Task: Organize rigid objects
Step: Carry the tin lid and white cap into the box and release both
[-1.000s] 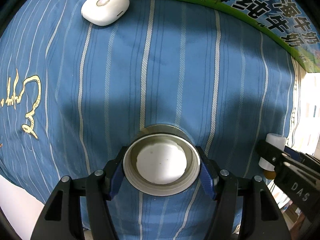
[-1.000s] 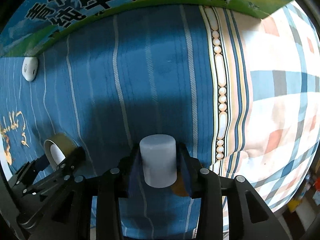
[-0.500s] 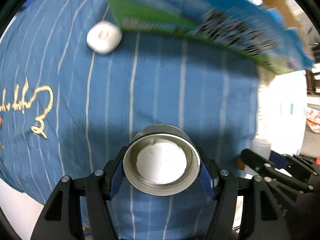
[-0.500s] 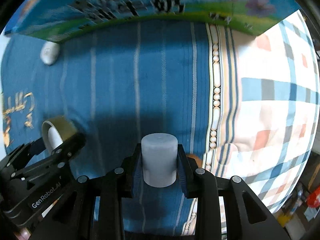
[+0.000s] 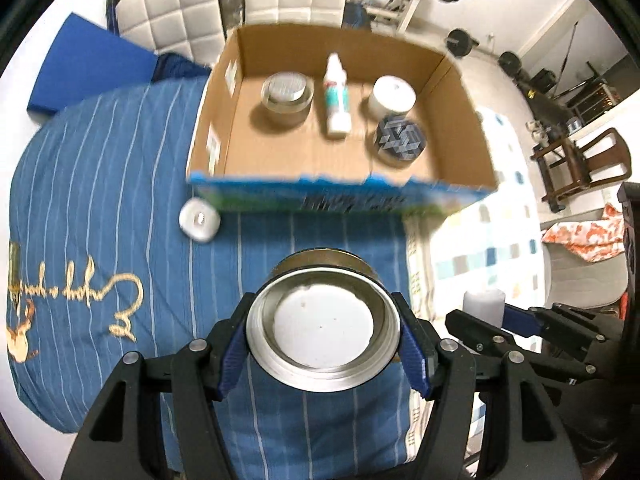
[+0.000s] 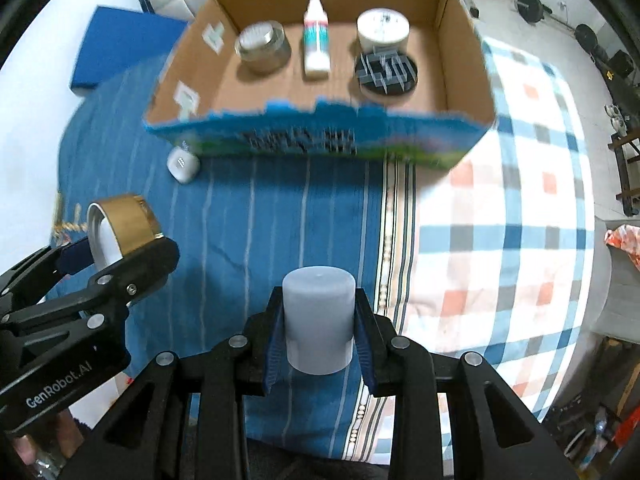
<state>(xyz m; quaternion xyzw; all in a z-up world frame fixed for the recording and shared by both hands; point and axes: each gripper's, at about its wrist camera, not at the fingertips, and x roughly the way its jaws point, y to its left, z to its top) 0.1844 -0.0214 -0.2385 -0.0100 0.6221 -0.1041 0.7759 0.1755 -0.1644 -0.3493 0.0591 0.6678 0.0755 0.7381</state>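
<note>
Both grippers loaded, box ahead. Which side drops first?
Left, narrowly. The left gripper holding the gold-rimmed lid faces the bare front-left floor of the cardboard box. The right gripper with the grey cap lines up with the crowded right side.

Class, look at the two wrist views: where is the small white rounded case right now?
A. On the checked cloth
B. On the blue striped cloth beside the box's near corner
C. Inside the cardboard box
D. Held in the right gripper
B: the white case lies on the blue striped cloth, just outside the cardboard box.

Gold-sided lid (image 6: 120, 224), grey cap (image 6: 319, 318), blue white-striped bedspread (image 5: 120, 160).
</note>
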